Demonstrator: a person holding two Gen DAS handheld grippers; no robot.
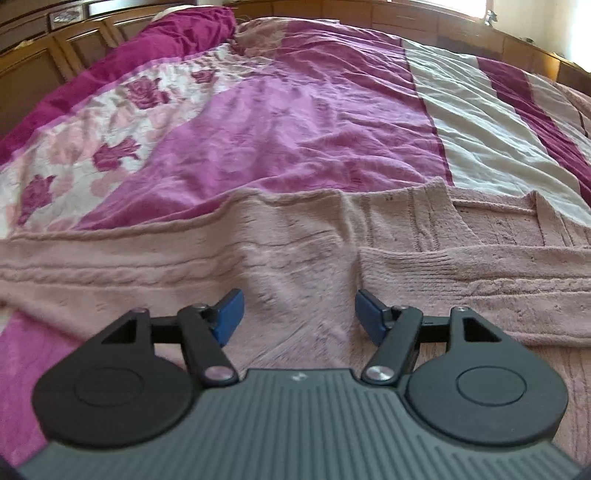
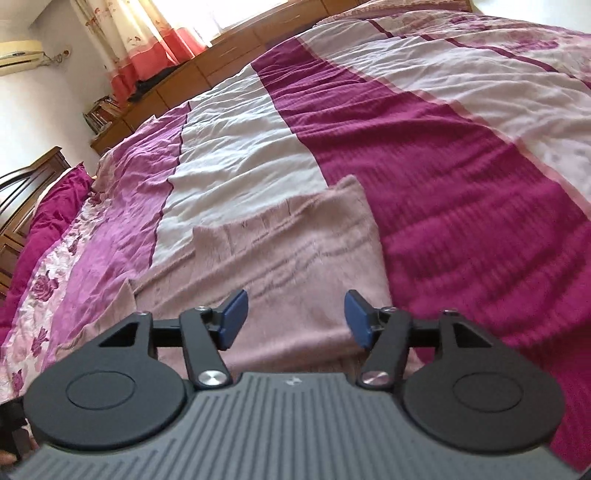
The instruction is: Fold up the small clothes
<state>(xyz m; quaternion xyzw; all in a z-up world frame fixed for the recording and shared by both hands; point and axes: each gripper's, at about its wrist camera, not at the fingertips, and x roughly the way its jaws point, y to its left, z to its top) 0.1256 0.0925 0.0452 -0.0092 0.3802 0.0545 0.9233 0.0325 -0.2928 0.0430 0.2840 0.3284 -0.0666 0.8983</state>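
A pale pink knitted sweater (image 1: 295,251) lies spread flat on the bed, a sleeve folded across its body at the right. My left gripper (image 1: 298,314) hovers just above the sweater's near part, open, its blue pads (image 1: 229,317) apart with nothing between them. In the right wrist view the same sweater (image 2: 295,251) shows its shoulder and neckline toward the far side. My right gripper (image 2: 293,317) hangs over the sweater's right part, open and empty.
The bed is covered by a quilt (image 1: 295,110) in magenta, white and floral bands. Wooden cabinets (image 2: 229,62) run along the far side under a curtained window (image 2: 147,33). A dark headboard (image 2: 33,177) stands at the left.
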